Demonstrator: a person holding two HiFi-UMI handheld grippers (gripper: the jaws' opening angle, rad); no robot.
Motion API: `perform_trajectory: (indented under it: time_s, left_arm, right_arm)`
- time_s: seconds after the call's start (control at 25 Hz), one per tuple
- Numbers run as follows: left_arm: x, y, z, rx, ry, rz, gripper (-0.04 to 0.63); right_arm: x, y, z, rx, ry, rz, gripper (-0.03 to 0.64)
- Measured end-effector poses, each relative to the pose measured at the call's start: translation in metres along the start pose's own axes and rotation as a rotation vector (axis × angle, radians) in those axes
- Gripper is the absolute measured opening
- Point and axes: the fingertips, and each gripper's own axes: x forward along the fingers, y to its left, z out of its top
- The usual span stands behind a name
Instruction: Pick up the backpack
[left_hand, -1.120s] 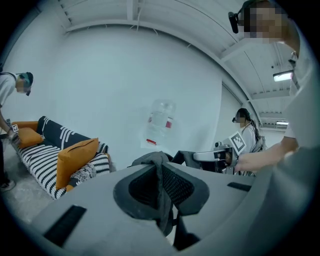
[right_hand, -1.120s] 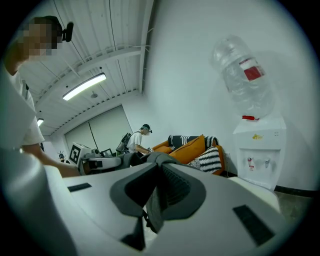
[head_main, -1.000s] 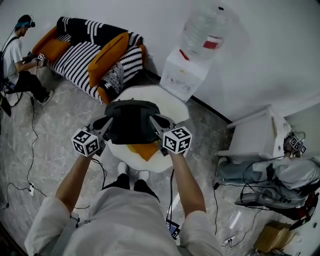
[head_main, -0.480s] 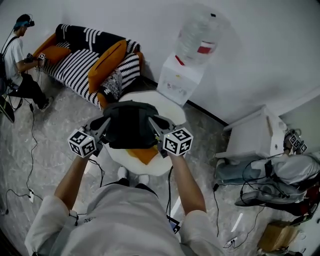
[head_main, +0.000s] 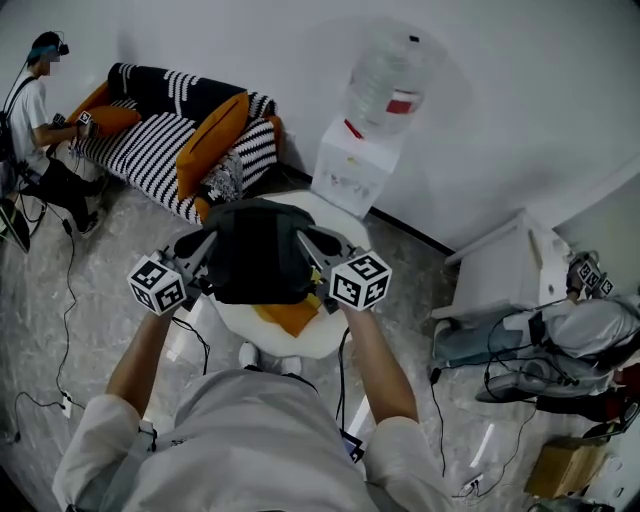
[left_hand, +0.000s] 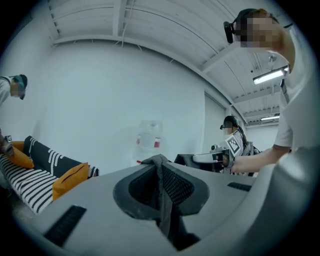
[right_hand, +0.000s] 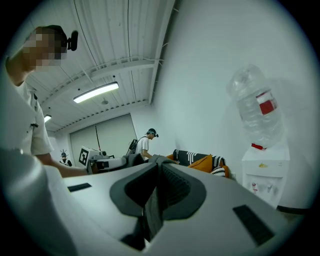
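Currently the dark grey fabric backpack (head_main: 258, 262) hangs above the round white worktop (head_main: 322, 345), left hand-held gripper (head_main: 203, 252) clamped on fabric at its nine o'clock, right hand-held gripper (head_main: 312, 248) at three; thin folds might slip.

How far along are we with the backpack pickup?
Done: the left gripper and right gripper each clamp a fold of the backpack. In hand: it hangs between them over the table. Left: probably just lifting clear; the gap beneath isn't visible.
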Motion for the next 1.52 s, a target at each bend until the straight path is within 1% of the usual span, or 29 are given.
perform_trajectory:
  time_s: [0.16,0.44,0.64,0.88,1.16,1.52]
  left_arm:
    - [0.004,0.0,0.021,0.03,-0.02,-0.017,0.031]
    - [0.011,-0.003,0.055,0.056,-0.065,-0.045,0.031]
    - [0.016,-0.006,0.071,0.08,-0.087,-0.06,0.031]
    - [0.02,-0.004,0.087,0.086,-0.109,-0.071,0.031]
    - [0.022,-0.007,0.096,0.109,-0.119,-0.082,0.031]
    - [0.021,-0.004,0.089,0.099,-0.108,-0.084,0.031]
  right_arm:
    - [0.0,0.002,0.022,-0.006,-0.036,0.005,0.034]
    - [-0.003,0.002,0.056,-0.021,-0.085,0.01,0.034]
    - [-0.007,0.002,0.075,-0.035,-0.11,0.011,0.034]
    - [-0.008,0.002,0.093,-0.056,-0.123,0.026,0.034]
    - [-0.009,-0.001,0.099,-0.052,-0.143,0.034,0.034]
    - [-0.007,-0.004,0.091,-0.033,-0.134,0.038,0.034]
